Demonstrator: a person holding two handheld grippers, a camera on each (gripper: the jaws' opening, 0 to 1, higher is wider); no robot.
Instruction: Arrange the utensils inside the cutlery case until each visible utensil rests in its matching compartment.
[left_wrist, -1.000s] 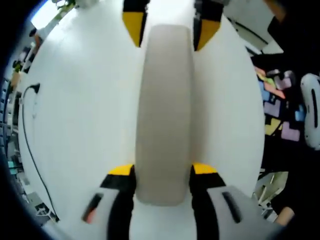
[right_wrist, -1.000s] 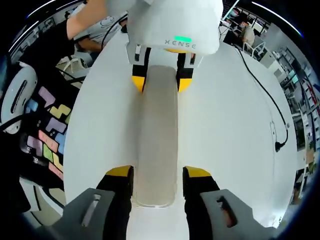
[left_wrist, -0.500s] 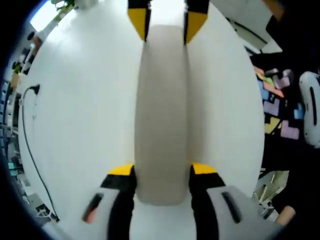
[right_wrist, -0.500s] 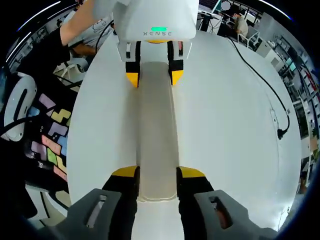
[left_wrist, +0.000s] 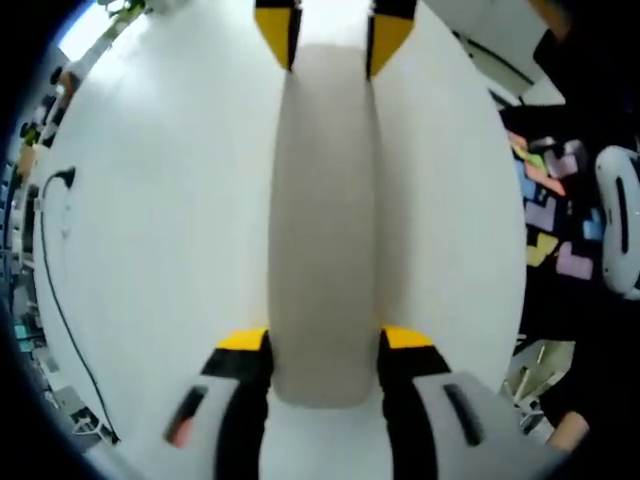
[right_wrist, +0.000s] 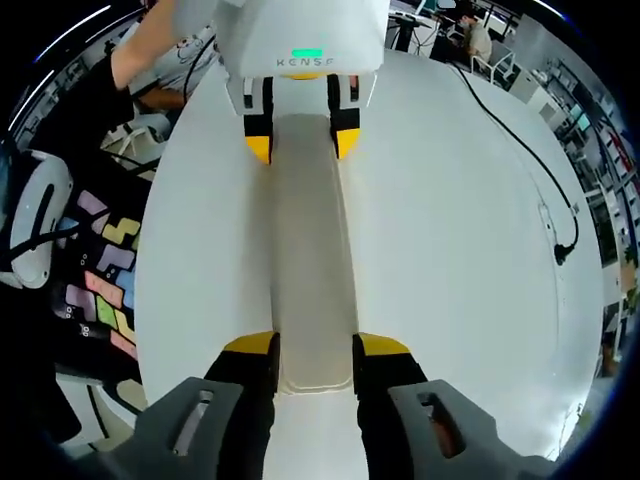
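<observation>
A long closed beige cutlery case (left_wrist: 325, 220) lies lengthwise over the white table (left_wrist: 150, 200), and no utensils are visible. My left gripper (left_wrist: 325, 340) is shut on its near end, with a jaw pressed against each long side. The right gripper (left_wrist: 327, 35) grips the far end with its yellow tips. From the right gripper view, the same case (right_wrist: 312, 250) runs away from my right gripper (right_wrist: 315, 345), which is shut on that end. The left gripper (right_wrist: 300, 140) holds the opposite end under its white body. I cannot tell whether the case touches the table.
A black cable (left_wrist: 50, 260) runs along one table edge, seen again as a cable (right_wrist: 530, 130) with a plug. Beyond the other edge lies a dark floor mat with coloured puzzle pieces (right_wrist: 95, 270) and a white device (right_wrist: 30, 215). A person's arm (right_wrist: 150, 50) shows behind.
My right gripper's jaws have closed in from a wider stance onto the case's sides. The left gripper has stayed shut on its end; the case barely moved.
</observation>
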